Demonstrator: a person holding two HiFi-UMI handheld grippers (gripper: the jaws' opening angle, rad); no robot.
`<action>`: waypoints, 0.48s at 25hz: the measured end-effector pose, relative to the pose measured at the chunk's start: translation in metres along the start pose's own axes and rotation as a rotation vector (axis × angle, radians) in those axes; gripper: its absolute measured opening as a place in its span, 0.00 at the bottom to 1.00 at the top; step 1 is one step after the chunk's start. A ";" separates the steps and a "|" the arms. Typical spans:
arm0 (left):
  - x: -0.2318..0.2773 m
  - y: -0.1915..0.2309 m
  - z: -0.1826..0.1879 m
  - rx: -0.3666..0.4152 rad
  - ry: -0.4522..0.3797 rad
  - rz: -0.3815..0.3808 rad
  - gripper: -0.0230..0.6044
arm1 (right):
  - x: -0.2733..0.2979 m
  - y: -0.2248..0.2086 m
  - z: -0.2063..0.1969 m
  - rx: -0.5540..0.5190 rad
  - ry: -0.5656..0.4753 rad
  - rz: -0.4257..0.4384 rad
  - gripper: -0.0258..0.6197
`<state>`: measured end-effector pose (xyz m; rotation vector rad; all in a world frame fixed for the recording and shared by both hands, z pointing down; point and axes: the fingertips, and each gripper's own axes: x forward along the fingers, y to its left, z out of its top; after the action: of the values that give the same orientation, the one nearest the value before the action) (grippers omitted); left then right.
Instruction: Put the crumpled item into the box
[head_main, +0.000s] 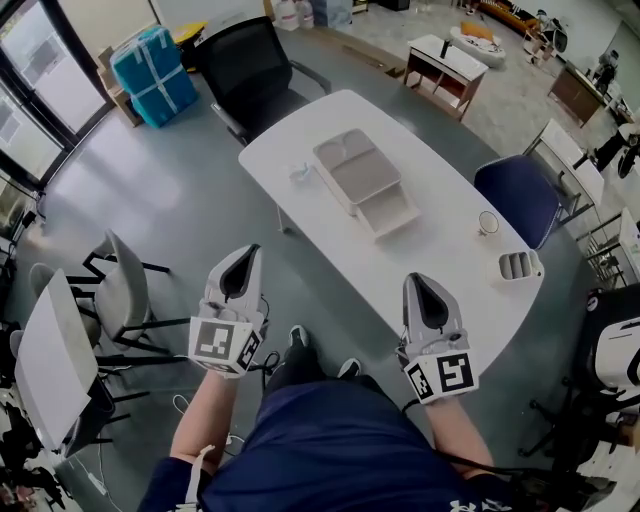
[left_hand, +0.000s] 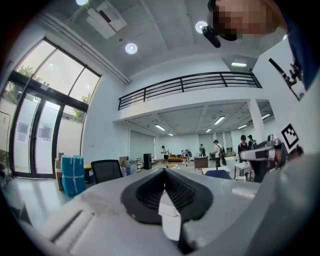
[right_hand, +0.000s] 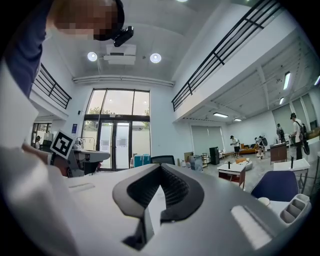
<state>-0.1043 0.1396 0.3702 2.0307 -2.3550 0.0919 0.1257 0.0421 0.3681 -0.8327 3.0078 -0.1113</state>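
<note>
With the left tongs (head_main: 248, 253) and the right tongs (head_main: 416, 282) both seen shut and empty, well short of the bench (head_main: 450, 250), where the crumpled item (head_main: 303, 174) lies just beside the open box (head_main: 340, 150), one pair is best opened before being lowered onto the item.

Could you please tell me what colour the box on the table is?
The box is pale greyish-beige, clearest in the head view.

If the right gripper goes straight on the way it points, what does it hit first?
Probably the table, whose near edge lies just ahead of the right gripper; if it clears the top, the box comes next. Its height is unclear.
</note>
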 end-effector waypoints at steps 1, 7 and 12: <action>0.004 0.001 -0.003 0.000 0.005 -0.005 0.04 | 0.004 -0.001 -0.001 -0.001 0.004 0.002 0.04; 0.044 0.031 -0.015 0.022 0.023 -0.034 0.04 | 0.047 -0.009 -0.008 -0.010 0.029 -0.034 0.04; 0.094 0.074 -0.026 0.018 0.043 -0.087 0.04 | 0.090 -0.018 -0.011 -0.018 0.054 -0.107 0.04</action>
<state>-0.1916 0.0598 0.4006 2.1133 -2.2456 0.1540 0.0572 -0.0193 0.3810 -1.0084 3.0172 -0.1100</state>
